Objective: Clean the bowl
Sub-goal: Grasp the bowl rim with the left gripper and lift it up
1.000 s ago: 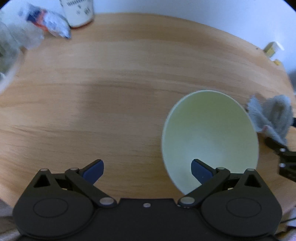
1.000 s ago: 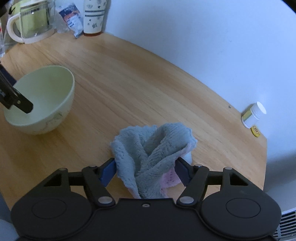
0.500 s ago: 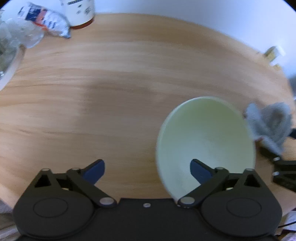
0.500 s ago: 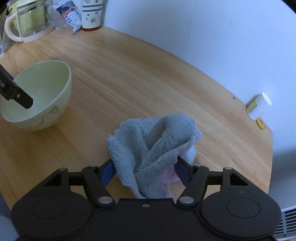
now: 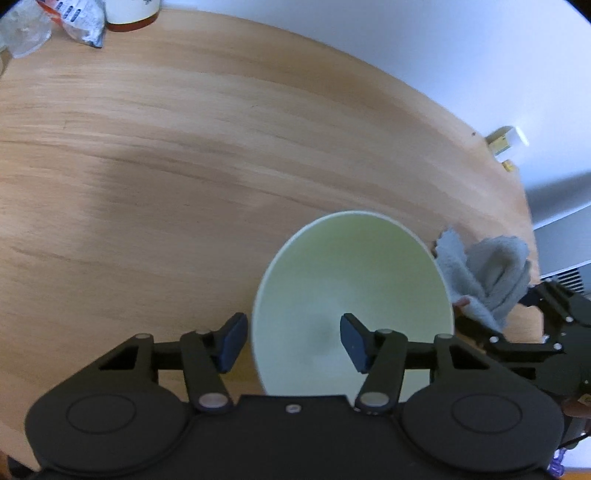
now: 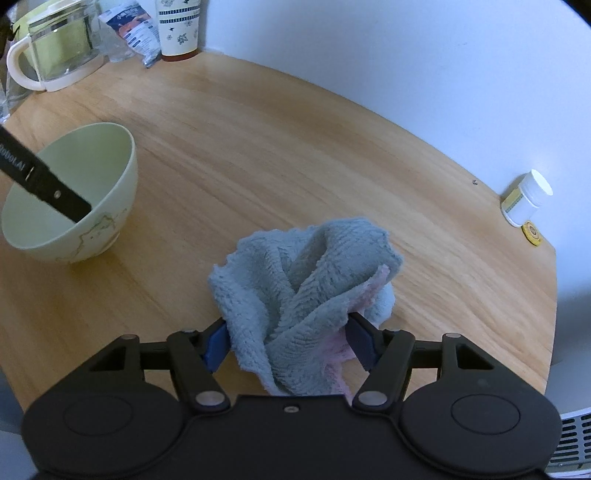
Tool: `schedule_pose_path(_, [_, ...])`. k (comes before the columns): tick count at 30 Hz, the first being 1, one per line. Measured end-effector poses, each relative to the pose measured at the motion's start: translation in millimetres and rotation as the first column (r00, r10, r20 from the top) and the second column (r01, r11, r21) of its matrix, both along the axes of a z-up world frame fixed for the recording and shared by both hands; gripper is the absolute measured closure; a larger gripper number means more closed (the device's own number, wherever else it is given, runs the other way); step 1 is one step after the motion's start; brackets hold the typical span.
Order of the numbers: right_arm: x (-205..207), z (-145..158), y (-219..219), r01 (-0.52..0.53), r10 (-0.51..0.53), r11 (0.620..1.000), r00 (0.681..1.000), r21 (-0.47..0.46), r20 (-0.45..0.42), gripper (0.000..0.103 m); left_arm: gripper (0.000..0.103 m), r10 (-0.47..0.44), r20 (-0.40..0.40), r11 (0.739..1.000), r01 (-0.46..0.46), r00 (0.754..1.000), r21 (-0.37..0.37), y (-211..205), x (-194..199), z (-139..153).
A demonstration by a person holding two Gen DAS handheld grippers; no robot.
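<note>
Closing now, the left gripper's [image 5: 290,343] jaws straddle the near wall of the bowl [image 5: 351,295]: 1 blue pad sits outside the rim, the other inside the hollow, and neither looks pressed against the wall yet. The right gripper's [image 6: 291,341] jaws, also narrowing, are clamped on a bunched grey cloth [image 6: 306,280] with a pink underside, which bulges up and forward from between the 2 pads.

The bowl is pale green, upright on the round wooden table [image 6: 295,147], toward its near left edge as seen from the right wrist camera, with a faint line drawing on its outer side. From that camera a black finger of the left gripper reaches down into it. The cloth is just beside the bowl, near the table's right edge.

At the far left edge stand a glass jug [image 6: 55,48], a crumpled packet [image 6: 133,29] and a patterned cup [image 6: 179,26]. A small white-capped bottle [image 6: 524,199] lies at the far right edge, against the wall.
</note>
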State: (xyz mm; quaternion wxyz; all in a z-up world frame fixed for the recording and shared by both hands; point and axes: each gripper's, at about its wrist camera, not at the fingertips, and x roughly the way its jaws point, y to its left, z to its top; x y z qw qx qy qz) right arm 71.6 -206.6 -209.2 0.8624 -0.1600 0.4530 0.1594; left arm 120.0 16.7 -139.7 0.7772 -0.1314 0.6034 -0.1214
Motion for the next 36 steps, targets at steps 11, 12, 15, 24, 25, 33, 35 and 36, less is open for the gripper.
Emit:
schedule_pose_path(11, [2.6, -7.4, -6.3, 0.018, -0.016, 0.999, 0.999, 0.045, -0.034, 0.032, 0.086, -0.007, 0.006, 0.999, 0.007, 1.0, -0.052, 8.6, 1.1, -3.9])
schedule_pose_path(12, [2.9, -7.5, -6.4, 0.021, -0.02, 0.999, 0.999, 0.047, -0.033, 0.032, 0.086, 0.006, 0.001, 0.998, -0.006, 1.0, -0.061, 10.4, 1.1, -4.4])
schedule_pose_path(15, [3.0, -6.4, -4.1, 0.025, -0.024, 0.998, 0.999, 0.052, -0.022, 0.043, 0.088, 0.034, -0.007, 0.996, -0.035, 0.999, -0.078, 15.0, -0.6, -3.9])
schedule_pose_path(24, [5.3, 4.8, -13.8, 0.021, -0.018, 0.991, 0.999, 0.132, -0.029, 0.078, 0.093, 0.117, -0.13, 0.984, -0.132, 0.985, -0.119, 23.1, -2.6, -9.6])
schedule_pose_path(25, [4.6, 8.1, -15.7, 0.018, -0.014, 0.989, 1.0, 0.146, -0.026, 0.078, 0.093, 0.128, -0.13, 0.983, -0.143, 0.983, -0.114, 24.6, -3.4, -9.6])
schedule_pose_path(33, [-8.9, 29.1, -24.9, 0.038, -0.036, 0.974, 0.999, 0.222, -0.015, 0.08, 0.088, 0.225, -0.134, 0.956, -0.246, 0.965, -0.161, 39.0, -8.7, -7.4])
schedule_pose_path(35, [-12.3, 34.3, -25.3, 0.041, -0.041, 0.969, 0.999, 0.243, -0.008, 0.08, 0.088, 0.25, -0.127, 0.945, -0.271, 0.96, -0.186, 42.5, -11.0, -5.9])
schedule_pose_path(36, [-12.3, 35.5, -24.4, 0.039, -0.038, 0.968, 0.999, 0.246, -0.007, 0.08, 0.088, 0.262, -0.124, 0.938, -0.282, 0.957, -0.2, 43.2, -11.2, -5.6])
